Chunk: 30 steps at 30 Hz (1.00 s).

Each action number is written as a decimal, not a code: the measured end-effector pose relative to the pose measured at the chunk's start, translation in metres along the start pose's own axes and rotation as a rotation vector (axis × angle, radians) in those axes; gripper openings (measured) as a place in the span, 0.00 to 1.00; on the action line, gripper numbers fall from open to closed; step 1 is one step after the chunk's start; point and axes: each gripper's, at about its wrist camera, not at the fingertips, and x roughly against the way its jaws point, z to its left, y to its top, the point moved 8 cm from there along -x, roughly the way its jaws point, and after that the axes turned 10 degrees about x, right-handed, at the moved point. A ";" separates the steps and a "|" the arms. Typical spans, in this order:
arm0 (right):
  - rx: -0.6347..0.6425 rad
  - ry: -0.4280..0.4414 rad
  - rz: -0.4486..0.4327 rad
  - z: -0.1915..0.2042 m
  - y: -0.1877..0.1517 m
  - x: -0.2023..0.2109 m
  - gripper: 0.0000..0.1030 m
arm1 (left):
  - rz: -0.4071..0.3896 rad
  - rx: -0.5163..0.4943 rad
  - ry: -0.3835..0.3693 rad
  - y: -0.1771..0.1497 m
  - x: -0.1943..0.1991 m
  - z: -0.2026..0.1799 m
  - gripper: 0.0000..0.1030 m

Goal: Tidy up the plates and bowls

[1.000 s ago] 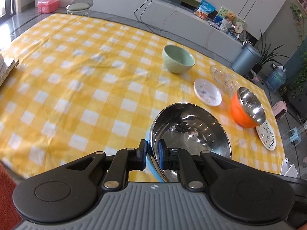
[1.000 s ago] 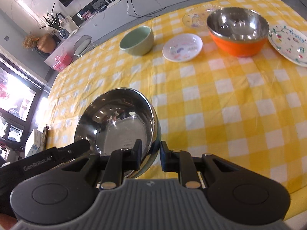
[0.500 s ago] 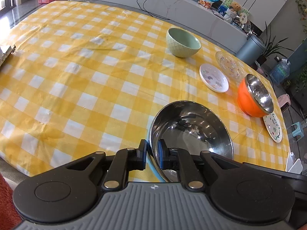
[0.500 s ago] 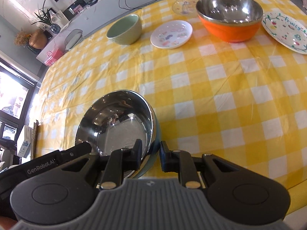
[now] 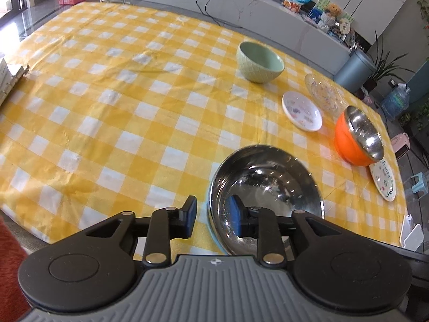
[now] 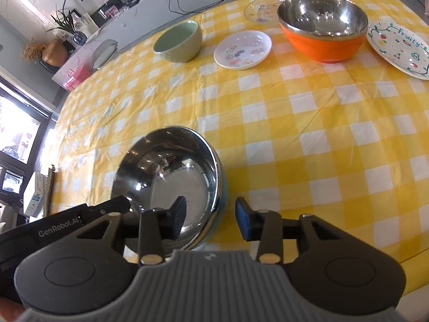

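A steel bowl (image 5: 265, 187) with a pale blue outside sits on the yellow checked tablecloth (image 5: 120, 102) near the front edge. My left gripper (image 5: 213, 216) straddles its left rim, one finger inside and one outside. The jaws are opening and the pads stand off the rim. In the right wrist view the same steel bowl (image 6: 166, 177) has my right gripper (image 6: 211, 220) astride its right rim. Those jaws are opening too, clear of the metal. The left gripper's black body (image 6: 80, 214) shows at the bowl's far side.
Further back stand a green bowl (image 5: 260, 61), a small white plate (image 5: 301, 110), a clear glass plate (image 5: 323, 91), an orange steel-lined bowl (image 5: 356, 139) and a painted fruit plate (image 5: 383, 179). A binder (image 5: 8, 80) lies at the table's left edge.
Both grippers were shut on the steel bowl's rim; now both pairs of jaws have spread apart and let go of it. The bowl stays where it was.
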 end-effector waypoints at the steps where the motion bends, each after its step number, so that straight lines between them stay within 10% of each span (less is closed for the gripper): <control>1: -0.002 0.001 -0.002 0.000 0.000 0.003 0.42 | -0.010 -0.003 -0.001 0.001 0.005 -0.002 0.30; 21: -0.055 -0.139 -0.282 -0.056 0.026 0.132 0.57 | -0.070 -0.235 -0.197 -0.013 0.067 -0.126 0.37; 30: -0.113 -0.181 -0.353 -0.110 0.064 0.159 0.68 | -0.057 -0.366 -0.286 -0.008 0.054 -0.208 0.56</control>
